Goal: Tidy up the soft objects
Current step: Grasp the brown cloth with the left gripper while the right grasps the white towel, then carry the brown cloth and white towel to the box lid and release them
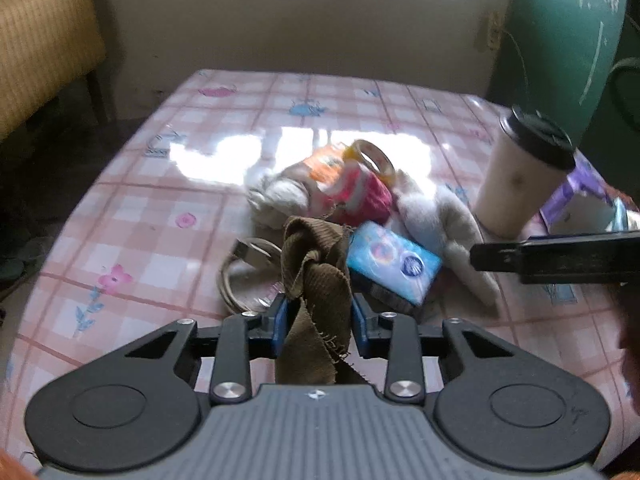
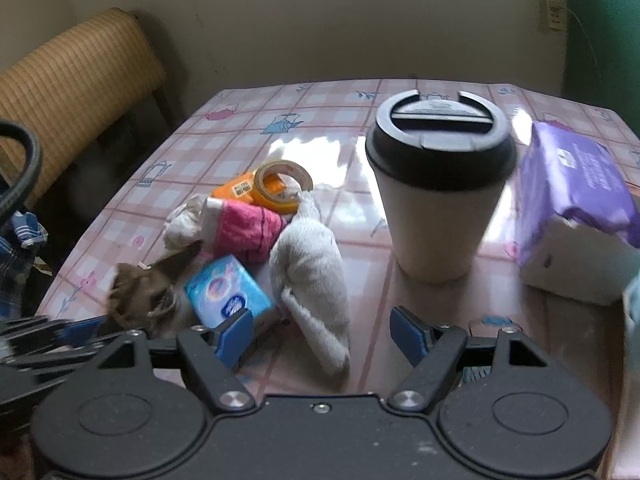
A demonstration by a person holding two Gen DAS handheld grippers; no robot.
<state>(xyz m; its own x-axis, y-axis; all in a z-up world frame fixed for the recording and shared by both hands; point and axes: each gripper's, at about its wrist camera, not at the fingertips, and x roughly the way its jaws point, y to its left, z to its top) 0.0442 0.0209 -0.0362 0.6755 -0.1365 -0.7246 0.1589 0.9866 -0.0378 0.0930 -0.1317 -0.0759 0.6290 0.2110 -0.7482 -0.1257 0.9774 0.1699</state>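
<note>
My left gripper (image 1: pixel 320 320) is shut on a brown corduroy cloth (image 1: pixel 316 276), which stands bunched up between the blue pads just above the table; the same cloth (image 2: pixel 136 292) shows blurred in the right wrist view. Beyond it lie a white fluffy sock (image 1: pixel 444 232), a pink cloth (image 1: pixel 360 196) and a crumpled white cloth (image 1: pixel 280 196). My right gripper (image 2: pixel 322 334) is open, its pads wide apart over the near end of the white sock (image 2: pixel 308 264) and not touching it. One black finger (image 1: pixel 500 258) of it enters from the right.
On the pink checked table (image 1: pixel 160 208) lie a blue tissue packet (image 2: pixel 228 292), an orange packet (image 2: pixel 236 190), a tape roll (image 2: pixel 284 184) and a coiled USB cable (image 1: pixel 248 264). A lidded cup (image 2: pixel 436 184) and a purple wipes pack (image 2: pixel 576 176) stand right. A wicker chair (image 2: pixel 80 72) stands far left.
</note>
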